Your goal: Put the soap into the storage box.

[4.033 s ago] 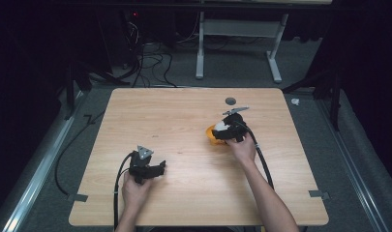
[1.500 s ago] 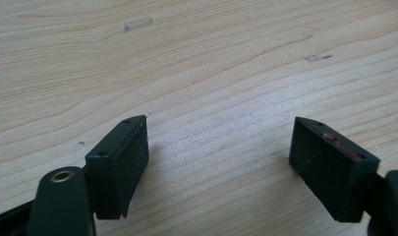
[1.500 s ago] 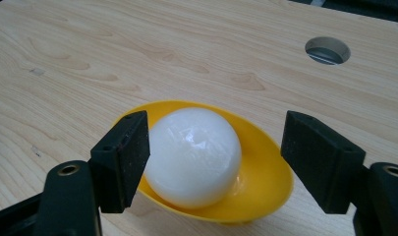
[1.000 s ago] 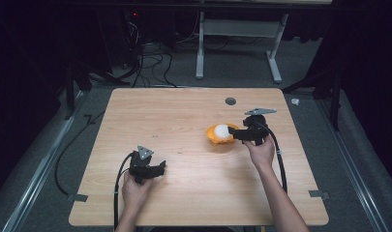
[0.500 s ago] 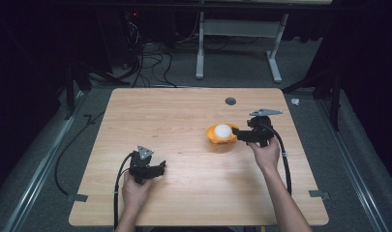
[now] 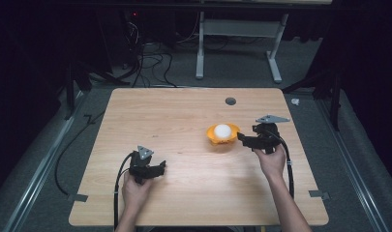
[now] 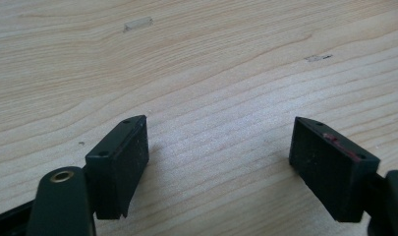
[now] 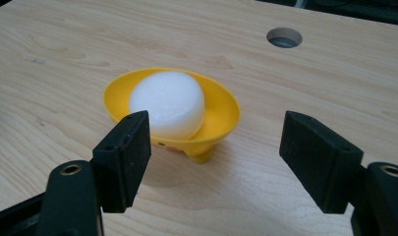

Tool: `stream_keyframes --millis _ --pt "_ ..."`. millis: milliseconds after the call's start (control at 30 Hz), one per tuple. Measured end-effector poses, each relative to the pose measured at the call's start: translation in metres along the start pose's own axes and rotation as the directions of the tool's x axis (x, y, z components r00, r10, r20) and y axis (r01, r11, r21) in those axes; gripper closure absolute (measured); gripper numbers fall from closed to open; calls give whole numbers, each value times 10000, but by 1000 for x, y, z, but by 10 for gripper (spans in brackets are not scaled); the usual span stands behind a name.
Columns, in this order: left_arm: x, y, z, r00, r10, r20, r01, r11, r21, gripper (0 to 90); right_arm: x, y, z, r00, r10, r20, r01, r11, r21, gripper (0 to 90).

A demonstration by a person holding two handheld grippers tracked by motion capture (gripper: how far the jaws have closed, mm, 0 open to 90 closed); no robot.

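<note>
I see a wooden table (image 6: 184, 116) from above. A yellow bowl (image 6: 222, 134) sits on it, a bit right of the middle. A white round lump (image 6: 223, 130) lies inside the bowl.

My right gripper (image 6: 243, 138) is just to the right of the bowl and points left at it. Its tips are very near the bowl's rim, but I cannot tell if they touch. In the right gripper view its two black jaws stand wide apart with nothing between them. The bowl (image 8: 172, 115) sits on the wood just past the jaws, and the white lump (image 8: 168, 104) fills most of it. A small round hole (image 8: 284, 37) is in the table farther off, past the bowl.

My left gripper (image 6: 157, 169) is at the near left part of the table, well apart from the bowl. A hand (image 6: 135, 189) holds it from the near side. In the left gripper view its jaws are wide apart too, with bare wood (image 7: 211, 73) under them. It holds nothing
</note>
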State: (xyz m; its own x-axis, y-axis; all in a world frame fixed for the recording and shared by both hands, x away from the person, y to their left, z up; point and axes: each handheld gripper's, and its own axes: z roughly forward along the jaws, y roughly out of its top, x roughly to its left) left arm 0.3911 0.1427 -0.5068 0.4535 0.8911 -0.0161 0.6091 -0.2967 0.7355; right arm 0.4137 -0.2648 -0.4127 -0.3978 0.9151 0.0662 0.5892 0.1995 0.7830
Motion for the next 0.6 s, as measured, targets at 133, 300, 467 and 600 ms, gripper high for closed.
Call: stream_keyframes --millis 133,300,467,600 --pt "0 0 0 10000 0 -1 0 10000 -2 233 0 -9 -4 10000 9 58 -9 10000 -67 283" --pt "0 0 0 10000 0 -1 0 10000 -1 233 1 -19 -7 10000 61 40 -60 9999 -156 284" --pt "0 0 0 10000 3 -1 -3 10000 -1 233 2 -32 -7 9999 125 -23 -126 9998 -158 284" --pt "0 0 0 10000 5 -1 -5 10000 2 233 4 -44 -4 9999 154 -28 -154 9999 -53 284"
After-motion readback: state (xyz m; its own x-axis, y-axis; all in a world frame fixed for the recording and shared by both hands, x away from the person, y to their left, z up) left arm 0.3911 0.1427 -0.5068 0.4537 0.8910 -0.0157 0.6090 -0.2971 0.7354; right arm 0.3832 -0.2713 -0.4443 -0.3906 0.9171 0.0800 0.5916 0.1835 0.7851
